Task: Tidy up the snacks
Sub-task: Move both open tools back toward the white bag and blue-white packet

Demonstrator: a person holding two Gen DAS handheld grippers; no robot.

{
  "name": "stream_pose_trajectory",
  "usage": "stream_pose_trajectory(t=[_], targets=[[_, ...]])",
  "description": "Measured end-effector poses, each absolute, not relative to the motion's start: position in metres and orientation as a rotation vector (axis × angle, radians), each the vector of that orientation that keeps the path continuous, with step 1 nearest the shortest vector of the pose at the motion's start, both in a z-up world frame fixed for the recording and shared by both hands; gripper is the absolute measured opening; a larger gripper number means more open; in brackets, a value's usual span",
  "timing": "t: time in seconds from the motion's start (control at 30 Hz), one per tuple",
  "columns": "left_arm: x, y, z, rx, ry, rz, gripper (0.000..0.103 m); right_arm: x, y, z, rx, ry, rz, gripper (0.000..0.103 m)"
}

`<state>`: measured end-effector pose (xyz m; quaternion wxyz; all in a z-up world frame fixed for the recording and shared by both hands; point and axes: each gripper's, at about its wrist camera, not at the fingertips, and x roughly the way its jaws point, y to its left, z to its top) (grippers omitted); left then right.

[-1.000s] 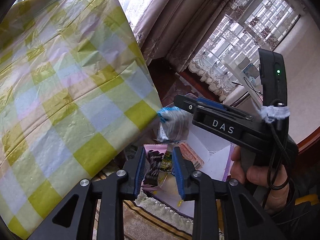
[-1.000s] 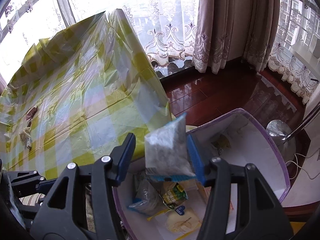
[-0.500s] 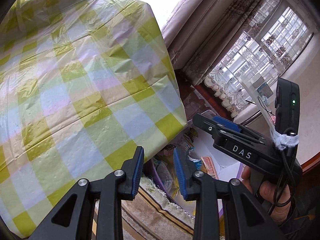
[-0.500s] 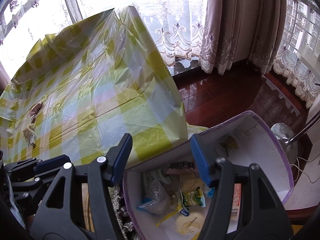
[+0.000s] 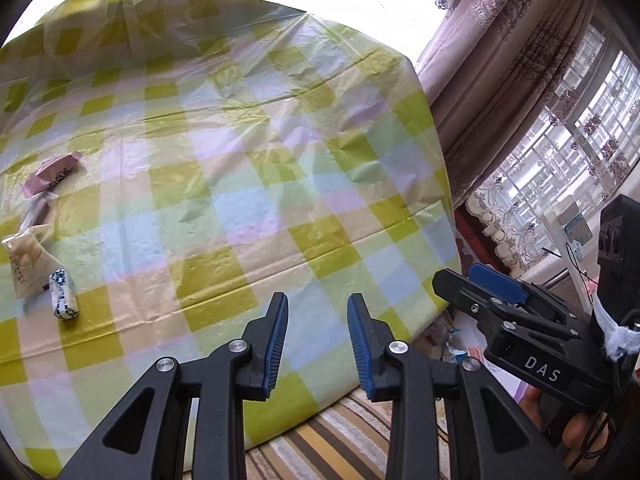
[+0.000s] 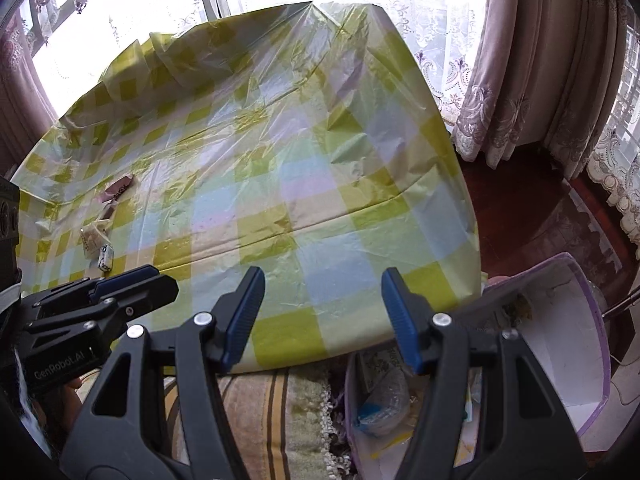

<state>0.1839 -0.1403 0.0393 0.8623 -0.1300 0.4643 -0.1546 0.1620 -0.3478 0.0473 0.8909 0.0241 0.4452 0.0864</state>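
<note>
Facing you at the table's far left: small blue-white packet (image 5: 64, 295) beside beige pouch (image 5: 25, 261). Left gripper (image 5: 317, 342) and right gripper (image 6: 322, 318) both spread, empty. Likely light, crinkly, slippery; pinch the packet's long sides.

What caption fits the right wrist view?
Open right gripper above checked tablecloth; snack-filled bin lower right.
</note>
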Motion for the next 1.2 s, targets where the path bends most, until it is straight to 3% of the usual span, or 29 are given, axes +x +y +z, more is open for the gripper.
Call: stream_pose_trajectory(t=[0.47, 0.7, 0.87, 1.03, 1.2], targets=[[0.182, 0.040, 0.023, -0.516, 0.913, 0.123, 0.033, 0.173, -0.236, 0.036, -0.005, 0.939, 0.358, 0.064], [0.204, 0.053, 0.006, -0.535, 0.981, 0.129, 0.037, 0.176, -0.187, 0.027, -0.041, 0.958, 0.419, 0.064], [0.217, 0.052, 0.002, -0.529, 0.996, 0.115, 0.046, 0.177, -0.157, 0.022, -0.068, 0.962, 0.458, 0.064], [0.223, 0.052, -0.009, -0.494, 1.023, 0.117, 0.045, 0.179, -0.134, 0.016, -0.093, 0.978, 0.491, 0.064], [0.220, 0.060, -0.013, -0.474, 0.996, 0.120, 0.036, 0.181, -0.116, 0.007, -0.122, 0.998, 0.513, 0.064]])
